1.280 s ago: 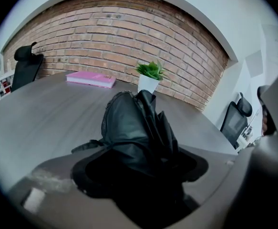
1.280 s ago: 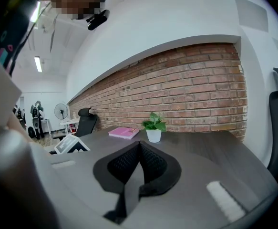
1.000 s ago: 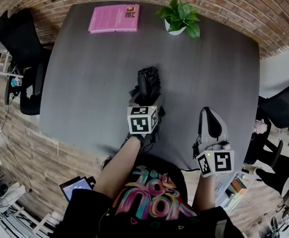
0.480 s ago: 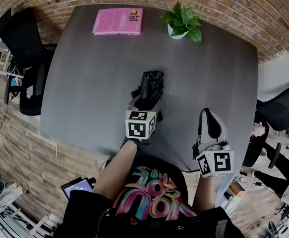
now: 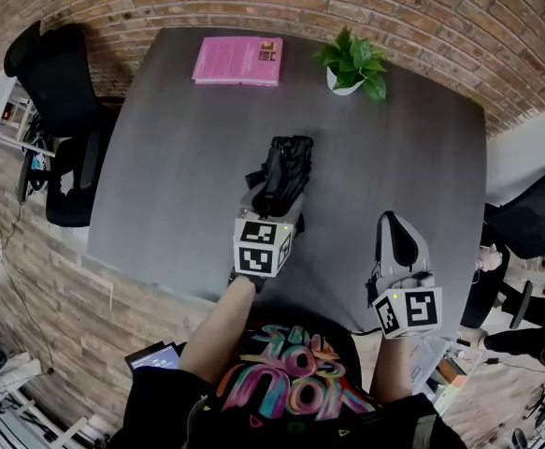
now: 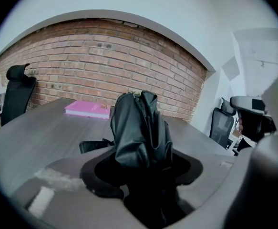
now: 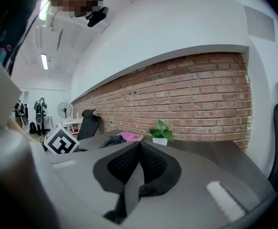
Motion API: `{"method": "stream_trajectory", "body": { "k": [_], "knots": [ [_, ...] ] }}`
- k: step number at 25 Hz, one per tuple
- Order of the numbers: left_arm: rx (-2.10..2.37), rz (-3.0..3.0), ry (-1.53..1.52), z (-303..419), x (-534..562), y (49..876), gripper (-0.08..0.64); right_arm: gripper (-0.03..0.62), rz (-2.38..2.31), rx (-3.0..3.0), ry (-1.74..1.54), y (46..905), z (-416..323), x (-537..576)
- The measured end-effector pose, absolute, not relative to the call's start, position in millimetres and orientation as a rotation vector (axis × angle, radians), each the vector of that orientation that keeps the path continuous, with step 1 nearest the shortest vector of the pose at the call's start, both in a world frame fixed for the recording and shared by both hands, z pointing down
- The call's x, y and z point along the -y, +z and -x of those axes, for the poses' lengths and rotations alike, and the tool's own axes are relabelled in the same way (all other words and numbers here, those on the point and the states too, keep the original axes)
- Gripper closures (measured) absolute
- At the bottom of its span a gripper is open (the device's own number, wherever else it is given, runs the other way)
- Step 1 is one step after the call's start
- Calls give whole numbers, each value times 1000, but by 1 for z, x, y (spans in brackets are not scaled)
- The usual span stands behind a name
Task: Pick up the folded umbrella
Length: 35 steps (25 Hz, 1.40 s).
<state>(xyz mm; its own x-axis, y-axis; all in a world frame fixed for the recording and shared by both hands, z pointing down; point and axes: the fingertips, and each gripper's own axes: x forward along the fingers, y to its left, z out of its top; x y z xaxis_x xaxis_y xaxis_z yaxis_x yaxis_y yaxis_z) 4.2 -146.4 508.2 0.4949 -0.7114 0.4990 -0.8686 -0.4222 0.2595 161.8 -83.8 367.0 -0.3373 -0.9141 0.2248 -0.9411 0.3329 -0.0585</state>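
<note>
The left gripper (image 5: 272, 204) is gripping the folded umbrella (image 5: 286, 165), its jaws having just been closing around the black bundle. It is holding the bundle tip-up over the middle of the table (image 5: 169, 157). The right gripper (image 5: 395, 227) is hovering by the near right edge, jaws pressed together on nothing.

no readable text, print on pink book (image 5: 238, 61) too small, lettering on shirt (image 5: 291, 386) illegible

Office: swivel chairs (image 5: 62, 92), meeting table (image 5: 174, 157)
</note>
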Motion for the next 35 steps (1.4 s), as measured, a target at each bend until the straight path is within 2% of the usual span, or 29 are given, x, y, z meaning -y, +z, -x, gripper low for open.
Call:
{"method": "stream_trajectory", "body": {
  "k": [18,35],
  "knots": [
    [1405,-2498,113,27,146,356,298,592,-1775,2468,175,325,-155,70],
    [1580,-2628,-75,79,112,278,297,592,-1714,2520,123,310,-132,71]
  ]
}}
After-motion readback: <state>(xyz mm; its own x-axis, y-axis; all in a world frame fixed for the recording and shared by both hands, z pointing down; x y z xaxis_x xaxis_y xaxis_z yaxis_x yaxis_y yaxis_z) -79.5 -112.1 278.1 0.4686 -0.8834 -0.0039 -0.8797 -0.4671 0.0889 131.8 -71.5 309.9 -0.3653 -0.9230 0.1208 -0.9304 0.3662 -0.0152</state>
